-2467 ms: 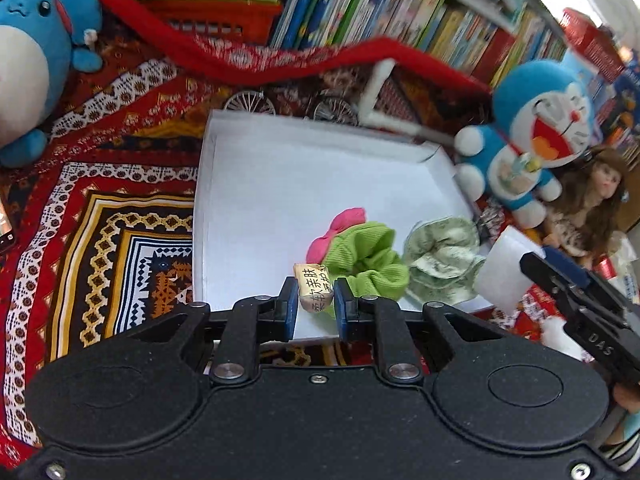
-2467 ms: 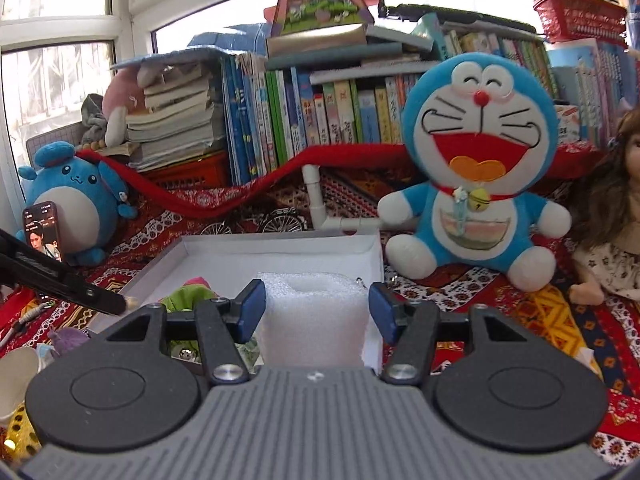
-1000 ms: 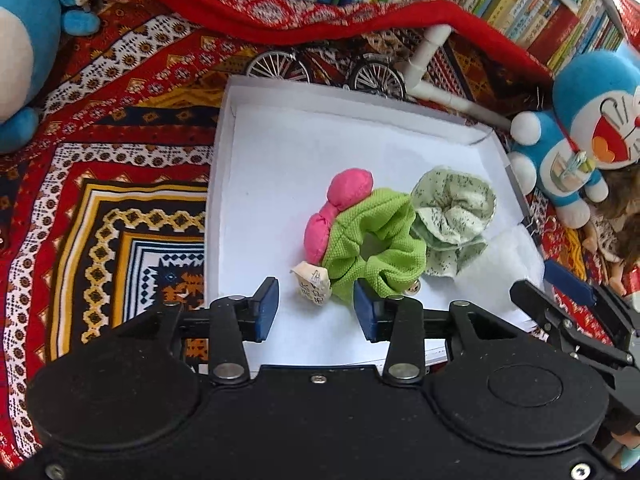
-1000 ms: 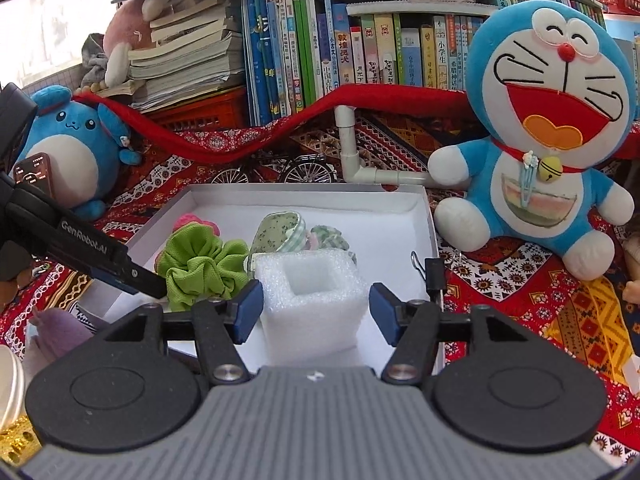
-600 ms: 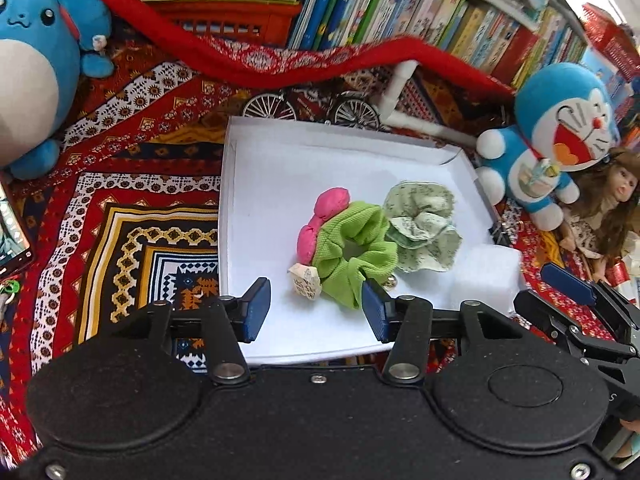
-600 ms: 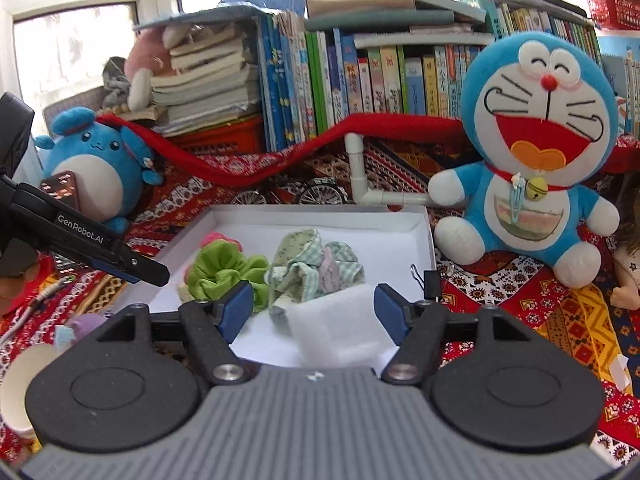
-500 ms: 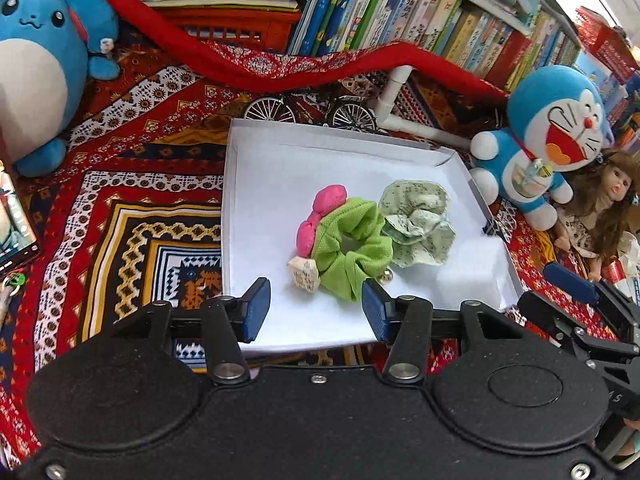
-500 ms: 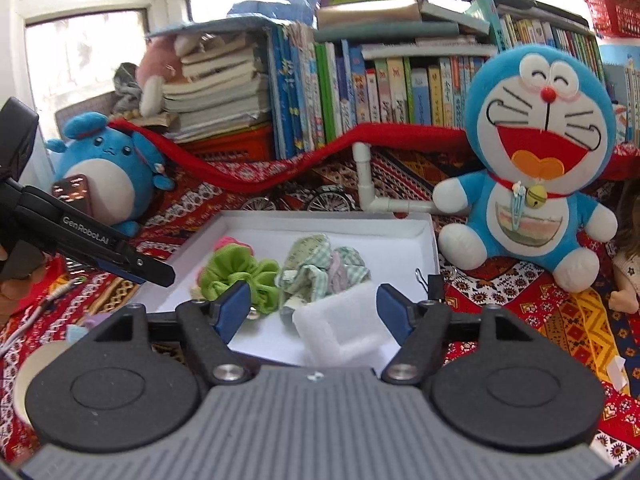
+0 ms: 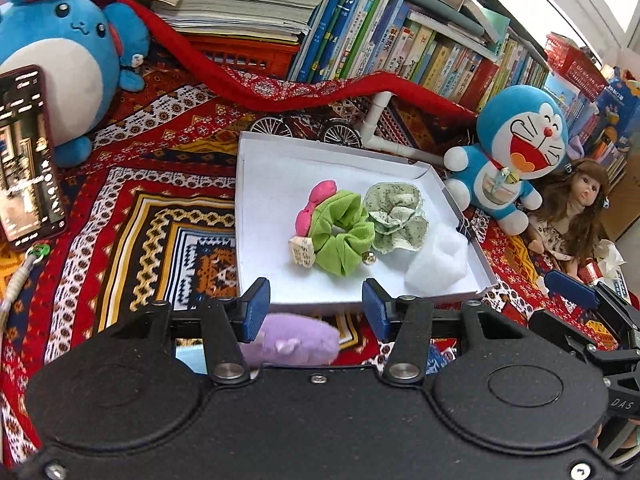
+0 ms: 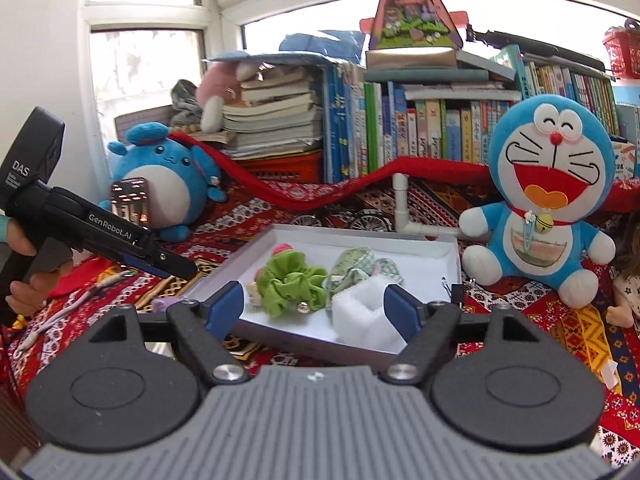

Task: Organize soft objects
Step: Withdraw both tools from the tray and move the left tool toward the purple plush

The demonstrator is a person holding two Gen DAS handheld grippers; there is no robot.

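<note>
Nearest the left tool (image 9: 315, 311), a purple plush piece (image 9: 292, 342) lies on the patterned cloth (image 9: 132, 216) just below the spread, empty jaws. It looks like the next soft object to collect: the next move would call for lowering the jaws around it and closing gently, since it will squash.

The right tool (image 10: 314, 308) is also empty, and its jaws are opening, with nothing pressed between them. The white foam block (image 10: 362, 316) sits beyond them in the near right corner of the white box (image 9: 256, 184), so the step in hand reads as a release just finished, with both tools clear of the box.

Inside the box, from near to far: a small printed charm (image 9: 302, 251) beside the green scrunchie (image 9: 340, 236), then the pale floral scrunchie (image 9: 396, 216) touching it on the right, and a pink piece (image 9: 314, 206) tucked behind the green one. The box's far half is bare.
</note>
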